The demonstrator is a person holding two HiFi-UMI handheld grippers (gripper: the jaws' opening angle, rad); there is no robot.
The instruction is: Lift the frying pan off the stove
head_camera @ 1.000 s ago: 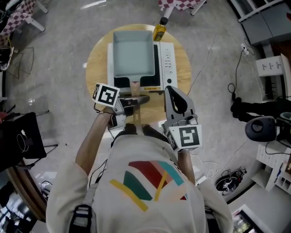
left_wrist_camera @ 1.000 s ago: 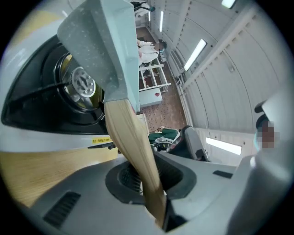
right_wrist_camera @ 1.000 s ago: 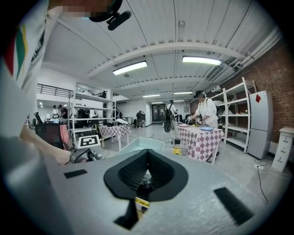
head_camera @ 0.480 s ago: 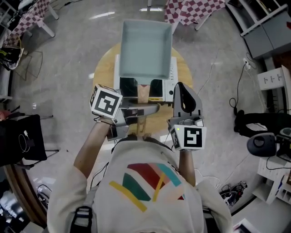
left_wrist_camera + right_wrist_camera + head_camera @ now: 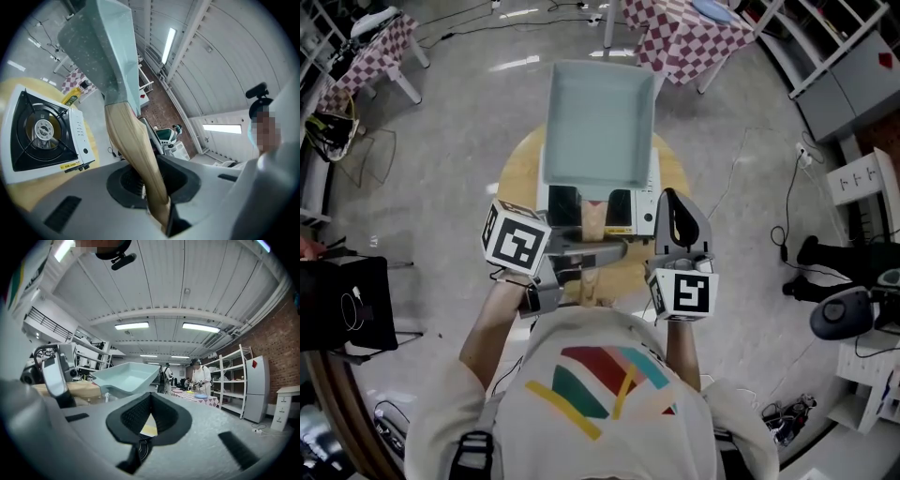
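Pan (image 5: 598,122) hangs empty above stove (image 5: 644,208), handle (image 5: 594,220) clamped in jaws of left gripper (image 5: 612,248); right gripper (image 5: 673,202) jaws together.

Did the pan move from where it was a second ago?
Yes. The frying pan, held by its handle in the left hand-held gripper, has gone up off the stove. The stove's black top now shows beneath the pan.

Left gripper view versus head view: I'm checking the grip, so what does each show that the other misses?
Only the left gripper view: the left gripper, tongs shut on the wooden handle, and the bare burner of the stove. Only the head view: the empty inside of the frying pan, and the right gripper. Both: the pan held clear above the stove on the round table.
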